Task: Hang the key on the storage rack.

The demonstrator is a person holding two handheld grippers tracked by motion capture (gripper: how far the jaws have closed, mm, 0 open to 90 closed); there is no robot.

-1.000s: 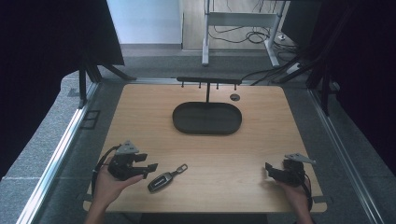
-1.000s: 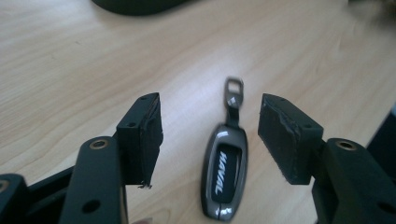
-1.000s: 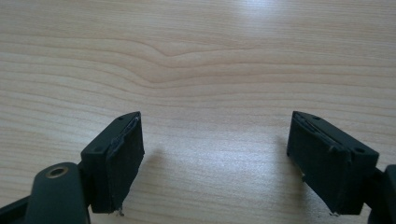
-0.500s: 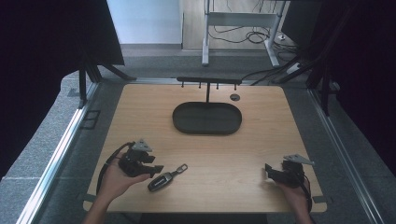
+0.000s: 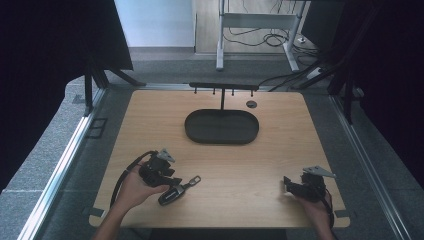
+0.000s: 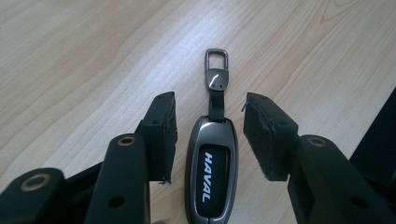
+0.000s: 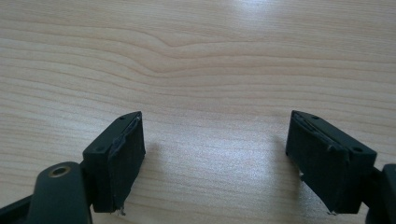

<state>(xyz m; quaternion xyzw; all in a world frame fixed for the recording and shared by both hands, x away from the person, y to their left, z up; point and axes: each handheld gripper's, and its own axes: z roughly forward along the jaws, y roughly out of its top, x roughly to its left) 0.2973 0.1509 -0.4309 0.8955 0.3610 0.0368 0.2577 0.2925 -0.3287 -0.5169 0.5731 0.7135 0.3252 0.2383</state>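
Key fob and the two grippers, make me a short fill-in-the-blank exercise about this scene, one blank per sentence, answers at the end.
1. The key fob lies between the jaws of the ____ gripper.
2. The white word on the fob reads ____.
3. Between the jaws of the right gripper there is bare ____.
4. The dark oval tray sits on the table, ____ from the person than the fob.

Missing words: left; HAVAL; wood; farther
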